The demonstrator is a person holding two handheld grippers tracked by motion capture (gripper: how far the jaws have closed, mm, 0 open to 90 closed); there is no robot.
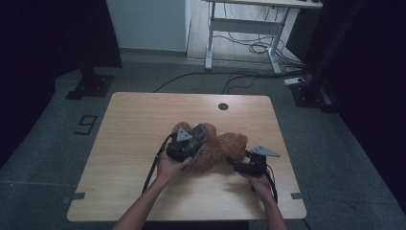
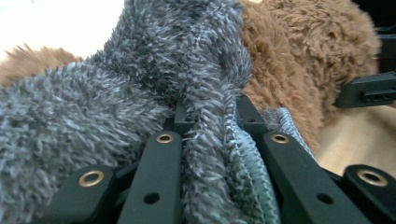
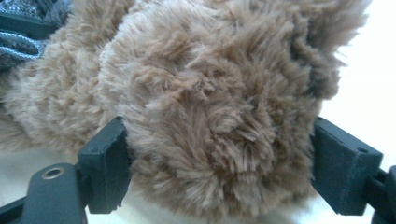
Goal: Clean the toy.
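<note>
the left hand-held gripper (image 2: 212, 140) is closed tight on a fold of grey fuzzy cloth (image 2: 140, 84). the right hand-held gripper (image 3: 219, 163) stands wide, its jaws on both sides of the brown plush toy (image 3: 210, 102). the toy lies on the bench (image 1: 134, 120), near the middle, with the cloth over it.

The brown plush toy (image 1: 220, 148) blocks the table's (image 1: 134, 124) near middle; bare wood lies open all around.
</note>
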